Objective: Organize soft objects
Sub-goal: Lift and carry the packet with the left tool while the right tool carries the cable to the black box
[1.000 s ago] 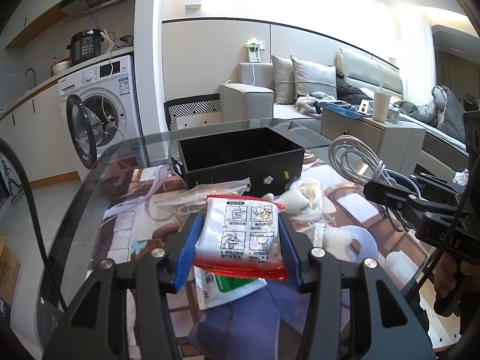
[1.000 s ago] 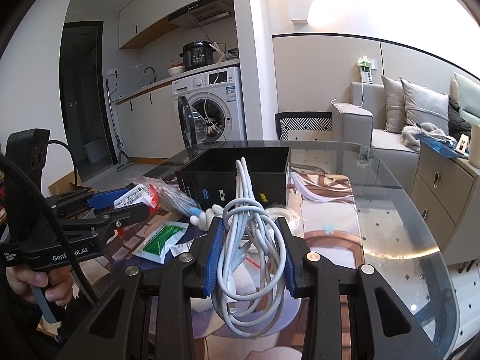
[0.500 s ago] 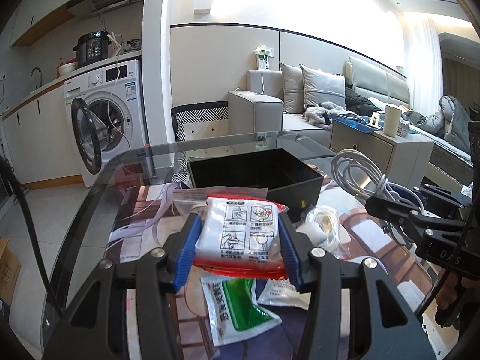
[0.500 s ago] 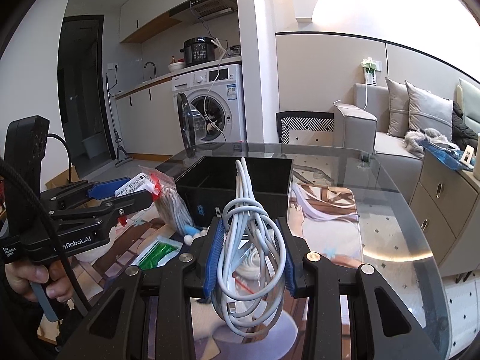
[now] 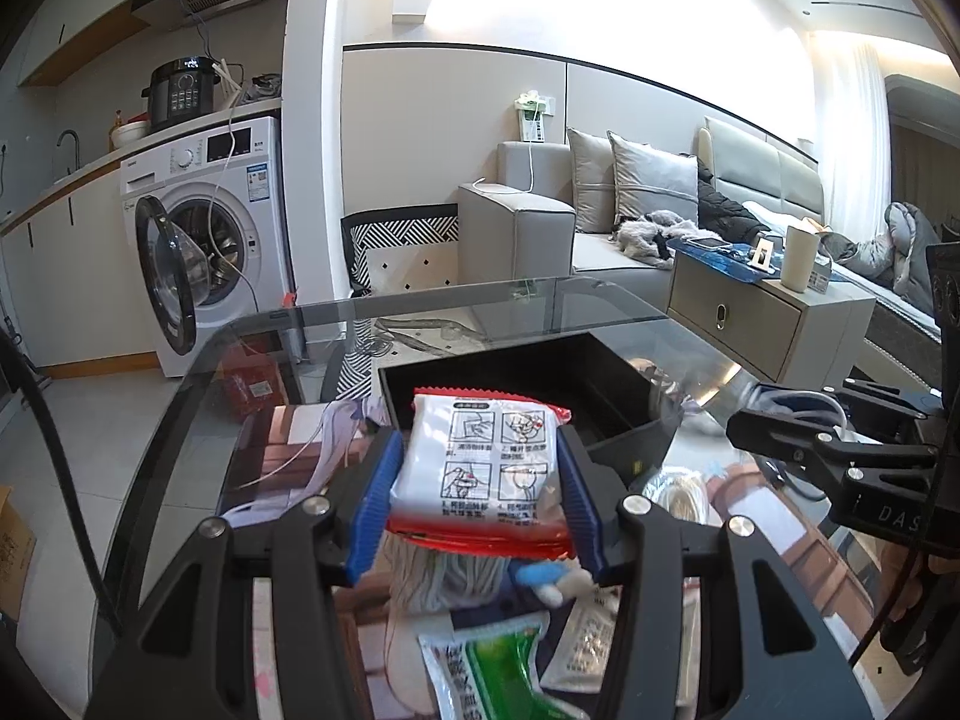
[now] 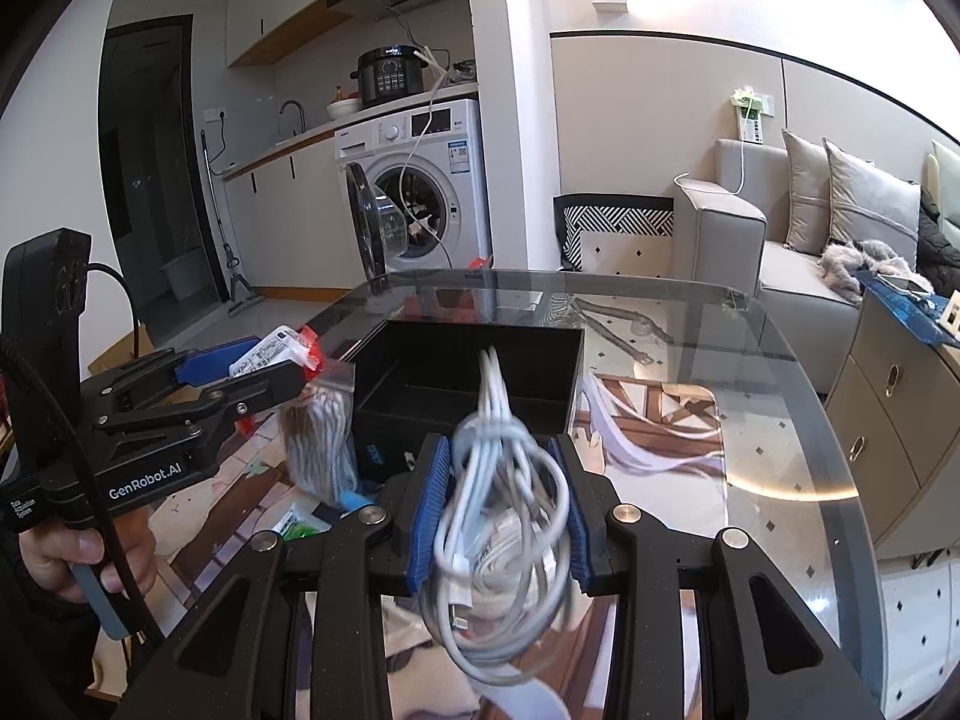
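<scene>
My left gripper point(image 5: 477, 498) is shut on a white packet with red edges point(image 5: 486, 474) and holds it above the table, just short of the near wall of the open black box point(image 5: 624, 414). A bag of grey yarn point(image 6: 318, 450) hangs under that packet. My right gripper point(image 6: 501, 501) is shut on a coiled bundle of white cable point(image 6: 504, 516) and holds it raised in front of the same black box point(image 6: 468, 384). The left gripper shows at the left of the right wrist view point(image 6: 240, 378).
A green and white sachet point(image 5: 492, 666) and other small packets lie on the glass table point(image 6: 750, 420) below the left gripper. A coil of thin cord in a bag point(image 5: 684, 492) lies right of the box. A washing machine point(image 5: 210, 240) and a sofa point(image 5: 600, 222) stand beyond the table.
Both grippers have risen and moved forward toward the black box with their loads. The packet now reaches the box's near wall. The cable bundle is closer to the box.
</scene>
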A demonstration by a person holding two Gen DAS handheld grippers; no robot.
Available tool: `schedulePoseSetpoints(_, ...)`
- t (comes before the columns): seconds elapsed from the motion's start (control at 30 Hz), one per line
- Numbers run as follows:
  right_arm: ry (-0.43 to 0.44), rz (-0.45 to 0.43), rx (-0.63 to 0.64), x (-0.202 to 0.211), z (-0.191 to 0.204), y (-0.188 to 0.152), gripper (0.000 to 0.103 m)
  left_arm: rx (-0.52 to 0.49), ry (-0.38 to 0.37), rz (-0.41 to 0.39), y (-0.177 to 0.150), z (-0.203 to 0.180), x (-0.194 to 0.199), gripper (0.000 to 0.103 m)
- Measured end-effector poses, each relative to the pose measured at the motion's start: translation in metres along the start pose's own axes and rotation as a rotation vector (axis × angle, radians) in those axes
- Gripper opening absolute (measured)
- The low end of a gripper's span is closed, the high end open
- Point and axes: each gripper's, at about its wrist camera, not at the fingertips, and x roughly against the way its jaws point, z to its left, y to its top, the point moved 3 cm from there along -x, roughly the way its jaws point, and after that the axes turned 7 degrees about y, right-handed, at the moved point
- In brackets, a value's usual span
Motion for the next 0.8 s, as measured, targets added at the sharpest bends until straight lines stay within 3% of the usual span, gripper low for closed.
schedulePoseSetpoints(0.13, -0.007, 0.0, 0.017, -0.007, -0.005, 0.008, 0.025, 0.015, -0.012, 0.006, 0.005, 0.002, -0.008, 0.05)
schedulePoseSetpoints(0.3, 0.008, 0.076, 0.001, -0.016, -0.018, -0.012, 0.025, 0.014, -0.013, 0.011, 0.005, 0.005, -0.011, 0.05)
schedulePoseSetpoints(0.63, 0.155, 0.208, 0.041, -0.012, 0.011, -0.069, 0.037, 0.014, -0.011, 0.008, 0.003, 0.009, -0.012, 0.05)
schedulePoseSetpoints(0.8, 0.129, 0.255, 0.066, -0.023, 0.017, -0.083, 0.04, 0.018, -0.011, 0.013, 0.003, 0.009, -0.013, 0.05)
